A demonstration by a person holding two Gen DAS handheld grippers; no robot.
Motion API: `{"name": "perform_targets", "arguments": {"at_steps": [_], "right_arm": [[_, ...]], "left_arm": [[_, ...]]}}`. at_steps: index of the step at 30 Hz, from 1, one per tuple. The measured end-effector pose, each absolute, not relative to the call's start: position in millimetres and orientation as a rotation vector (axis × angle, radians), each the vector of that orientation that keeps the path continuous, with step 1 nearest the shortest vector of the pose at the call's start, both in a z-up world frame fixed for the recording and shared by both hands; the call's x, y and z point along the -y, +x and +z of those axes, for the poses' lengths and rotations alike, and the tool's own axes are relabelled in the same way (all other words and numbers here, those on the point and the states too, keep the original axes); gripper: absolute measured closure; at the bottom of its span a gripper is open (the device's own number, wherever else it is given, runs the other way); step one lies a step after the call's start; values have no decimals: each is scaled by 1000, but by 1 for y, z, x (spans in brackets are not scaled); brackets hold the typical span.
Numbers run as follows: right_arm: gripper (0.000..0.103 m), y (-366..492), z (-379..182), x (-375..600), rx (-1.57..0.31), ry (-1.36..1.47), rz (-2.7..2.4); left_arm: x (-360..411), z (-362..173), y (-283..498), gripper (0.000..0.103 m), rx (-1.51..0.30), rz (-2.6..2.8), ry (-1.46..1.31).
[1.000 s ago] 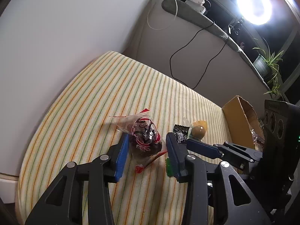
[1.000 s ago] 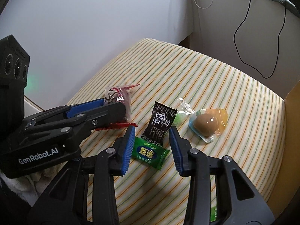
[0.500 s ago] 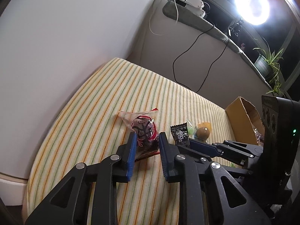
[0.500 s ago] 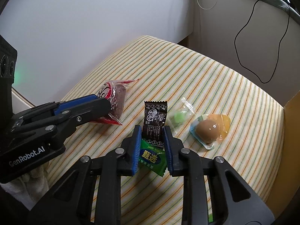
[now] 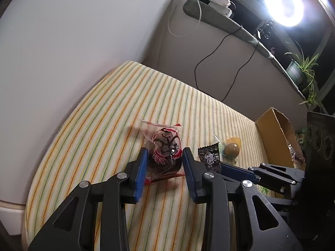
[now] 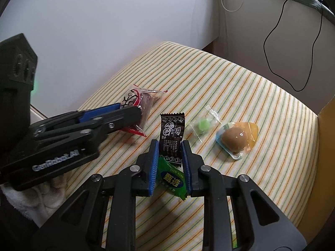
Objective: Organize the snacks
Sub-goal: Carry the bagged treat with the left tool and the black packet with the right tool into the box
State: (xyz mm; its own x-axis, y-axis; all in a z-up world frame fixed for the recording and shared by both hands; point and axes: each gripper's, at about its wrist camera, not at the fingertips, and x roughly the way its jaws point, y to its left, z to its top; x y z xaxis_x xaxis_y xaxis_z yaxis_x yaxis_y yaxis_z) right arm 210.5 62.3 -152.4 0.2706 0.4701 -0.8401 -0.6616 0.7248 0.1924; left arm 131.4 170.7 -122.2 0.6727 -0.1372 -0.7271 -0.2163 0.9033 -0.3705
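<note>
Black packet (image 6: 172, 136), long axis 12–6 o'clock, pinched at its lower end by right gripper (image 6: 168, 146); left gripper (image 5: 164, 156) opening around red bag (image 5: 165, 146).

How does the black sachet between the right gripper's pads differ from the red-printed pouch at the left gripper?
The black sachet is flat, opaque and narrow; the red-printed pouch is clear, bulging and shows dark contents. The sachet partly overlaps a green packet; the pouch lies alone on the striped cushion. The right gripper is shut on the sachet, while the left gripper's jaws are opening around the pouch. Both are sealed snacks.
</note>
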Motion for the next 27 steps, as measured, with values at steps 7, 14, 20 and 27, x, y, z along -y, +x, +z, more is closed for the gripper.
{"name": "perform_targets", "arguments": {"at_steps": [7,14,20,27], "right_arm": [[81,202,-137,-44,-1032,-180,770],[81,193,-110,-25,-985,-141,788],[81,185,-85,2,-945,-110,791],[81,186,-55,50,-900,-83,751]], "left_arm": [[-168,-118,127,73,-827,50,-448],[-161,-103,117,73,-792,54,-442],[-147,-82,115,73,-753,36,-420],[-109,-62,126,73,-727,-26,-380]]}}
